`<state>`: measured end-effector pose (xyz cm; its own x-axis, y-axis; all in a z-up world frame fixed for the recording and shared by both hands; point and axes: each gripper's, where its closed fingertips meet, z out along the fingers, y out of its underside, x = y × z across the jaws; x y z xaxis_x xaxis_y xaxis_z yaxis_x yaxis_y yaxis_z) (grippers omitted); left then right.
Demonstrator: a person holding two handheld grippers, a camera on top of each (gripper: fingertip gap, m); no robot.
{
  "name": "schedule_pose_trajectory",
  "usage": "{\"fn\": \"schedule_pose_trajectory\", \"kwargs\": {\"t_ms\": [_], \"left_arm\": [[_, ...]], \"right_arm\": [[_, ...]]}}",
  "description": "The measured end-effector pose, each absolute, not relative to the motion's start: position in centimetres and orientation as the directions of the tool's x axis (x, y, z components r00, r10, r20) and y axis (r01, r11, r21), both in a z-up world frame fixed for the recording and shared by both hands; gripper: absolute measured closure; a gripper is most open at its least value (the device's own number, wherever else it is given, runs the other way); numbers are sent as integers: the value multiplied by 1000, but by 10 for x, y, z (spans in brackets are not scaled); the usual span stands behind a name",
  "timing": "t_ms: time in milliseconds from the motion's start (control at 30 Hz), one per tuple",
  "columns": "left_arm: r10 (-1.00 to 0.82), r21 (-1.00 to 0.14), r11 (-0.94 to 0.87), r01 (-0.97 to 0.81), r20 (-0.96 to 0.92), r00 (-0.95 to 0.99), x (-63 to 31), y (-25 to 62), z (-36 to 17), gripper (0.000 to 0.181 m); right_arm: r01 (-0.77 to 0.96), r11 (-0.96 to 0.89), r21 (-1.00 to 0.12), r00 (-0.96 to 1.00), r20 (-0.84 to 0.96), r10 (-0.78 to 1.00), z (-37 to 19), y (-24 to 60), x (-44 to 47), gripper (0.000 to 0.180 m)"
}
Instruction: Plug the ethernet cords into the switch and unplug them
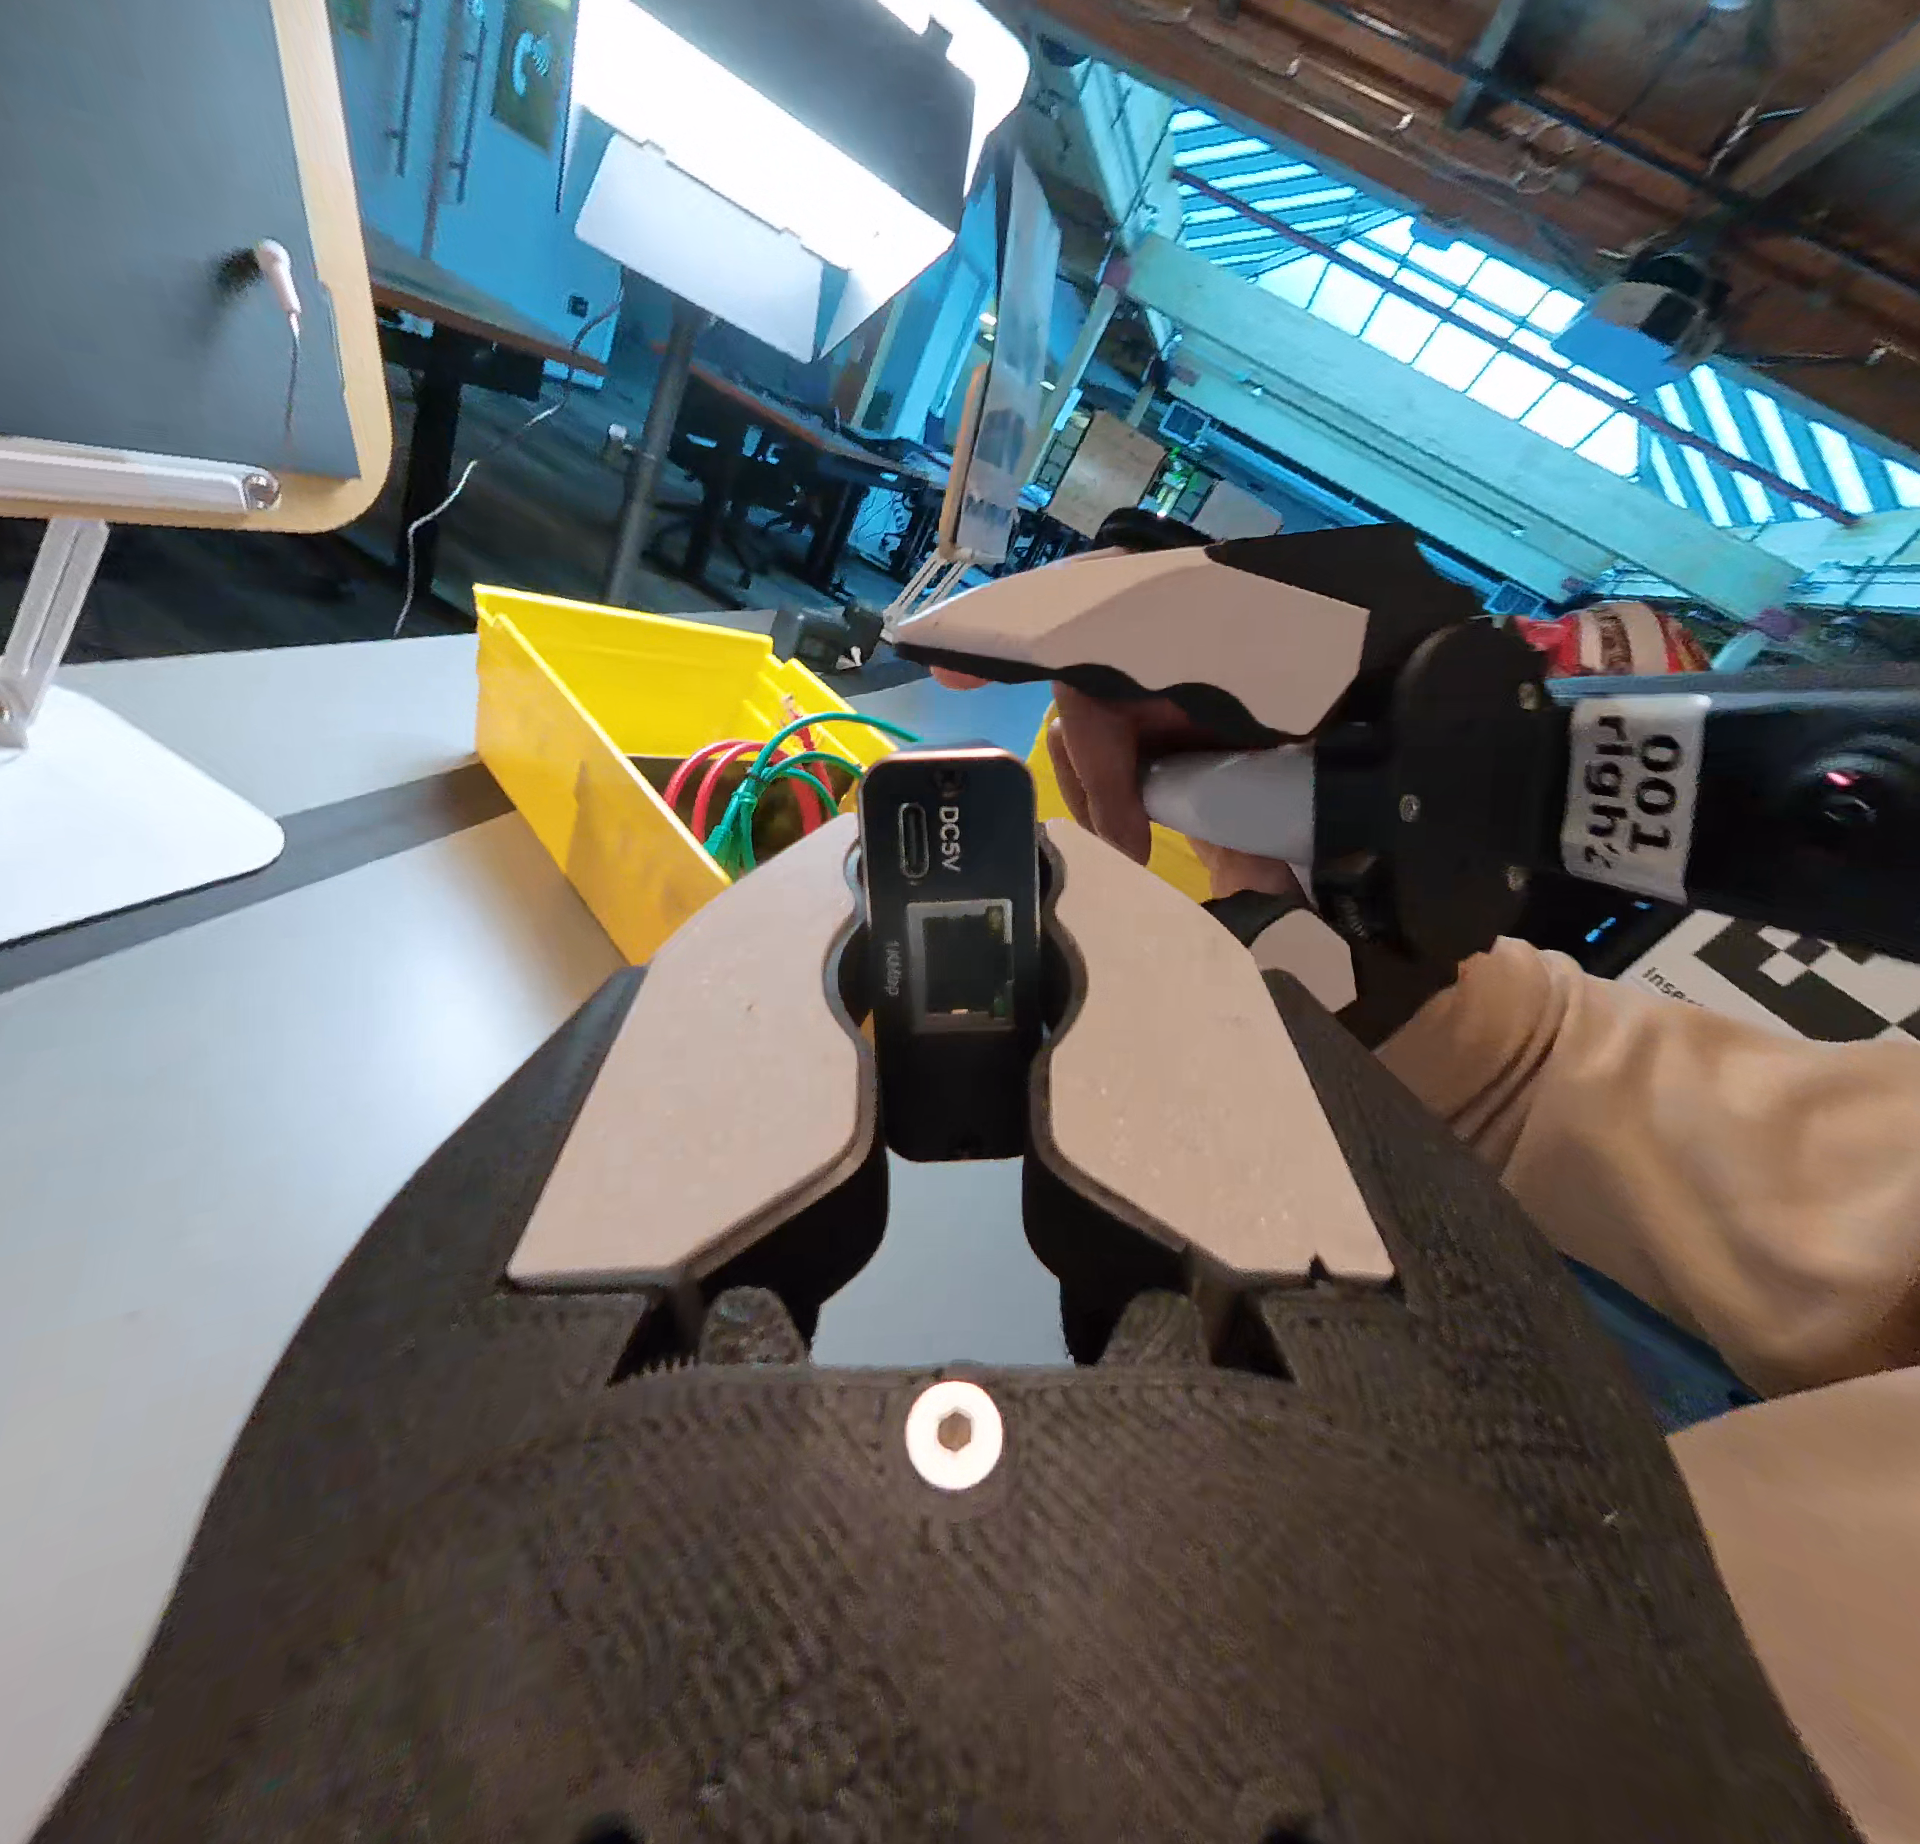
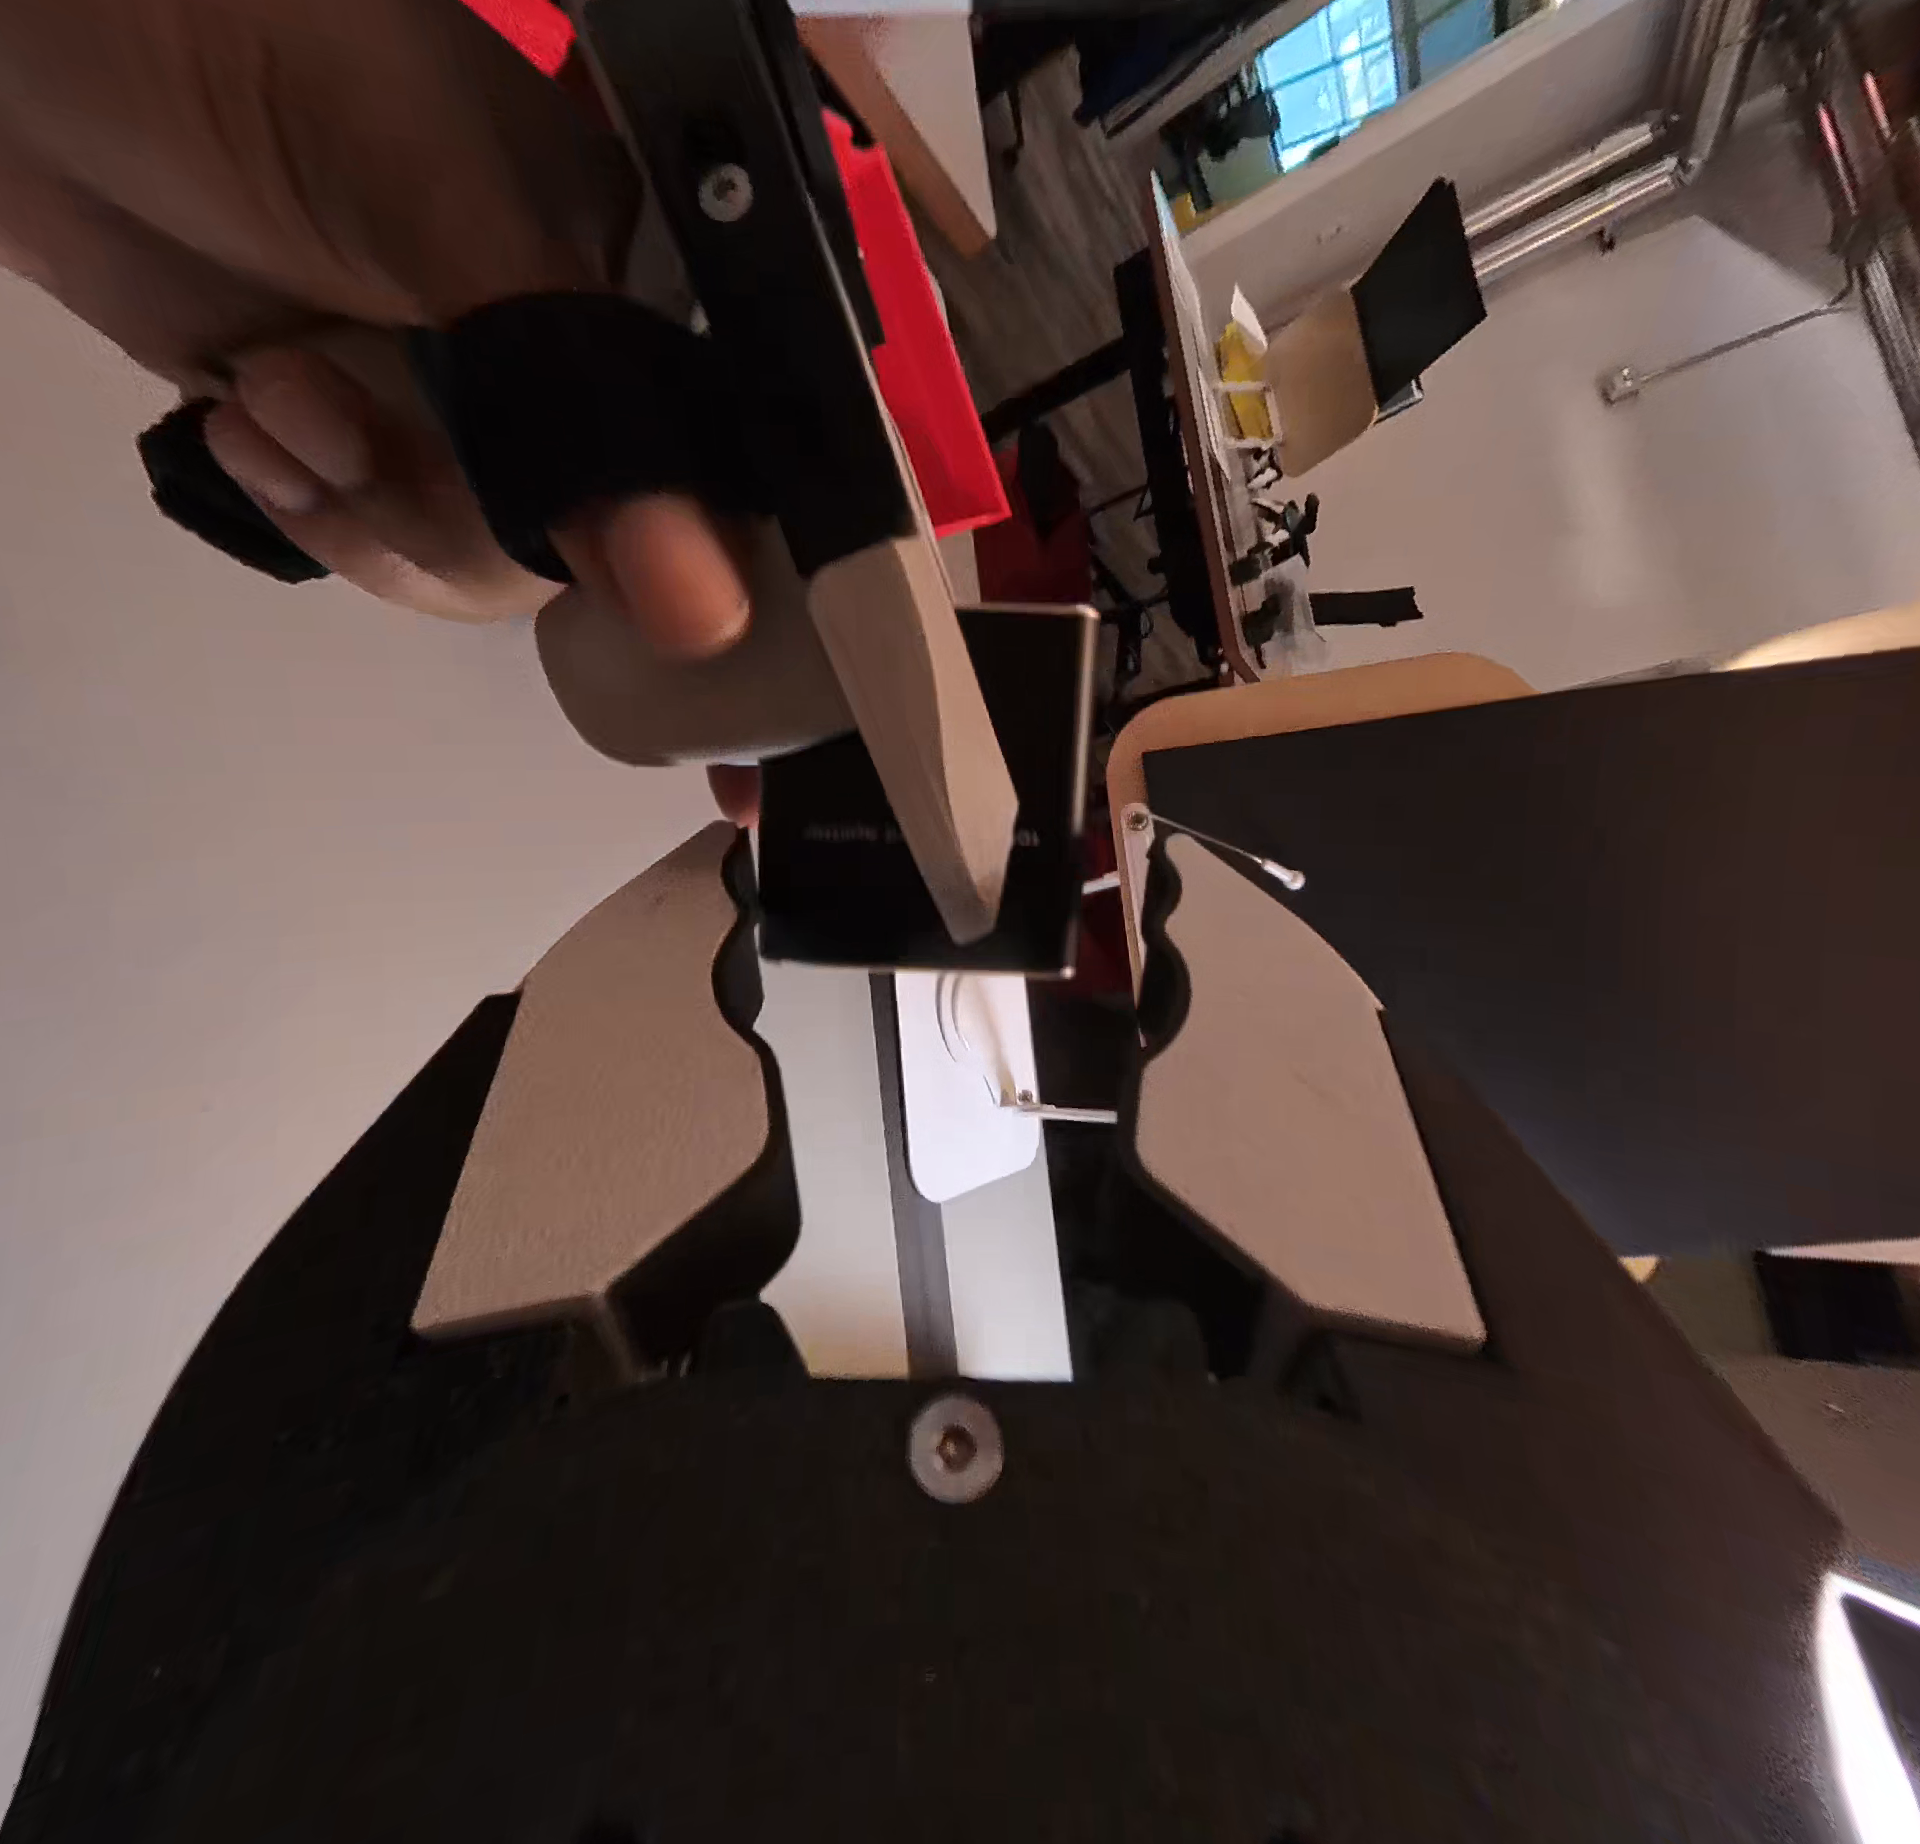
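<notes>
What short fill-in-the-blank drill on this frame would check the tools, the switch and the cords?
1. The left tool is shut on the small black ____.
2. The red and green ethernet cords lie coiled in the ____ bin.
3. The right tool is ____, with nothing between its fingers.
4. The ethernet port facing the left wrist view has ____ cord plugged into it.

Missing words: switch; yellow; open; no
</notes>
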<state>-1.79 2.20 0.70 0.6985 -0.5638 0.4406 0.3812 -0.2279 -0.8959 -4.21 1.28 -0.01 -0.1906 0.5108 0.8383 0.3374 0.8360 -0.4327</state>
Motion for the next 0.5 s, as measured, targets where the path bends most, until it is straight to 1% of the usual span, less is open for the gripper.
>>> {"fn": "schedule_pose_trajectory", "kwargs": {"t_ms": [100, 167, 300, 367, 400, 500], "left_arm": [[-553, -887, -251, 387, 460, 695, -14, 25, 1, 154], [-552, -876, -278, 395, 482, 681, -11, 26, -3, 154], [-547, -884, -276, 376, 467, 695, -8, 29, -8, 154], [-547, -909, -233, 345, 416, 727, -13, 29, -6, 137], [-551, -918, -212, 335, 396, 735, -17, 28, -3, 133], [-520, -947, -119, 297, 315, 794, -40, 25, 10, 132]], "right_arm": [[390, 831, -396, -214, 839, 500, -13, 16, -46, 113], [408, 825, -392, -226, 832, 507, -18, 17, -46, 117], [422, 816, -396, -259, 809, 527, -22, 20, -40, 117], [440, 796, -416, -264, 787, 557, -20, 30, -32, 117], [453, 777, -437, -258, 770, 583, -17, 39, -27, 117], [555, 673, -489, -202, 706, 679, -3, 97, -2, 117]]}}
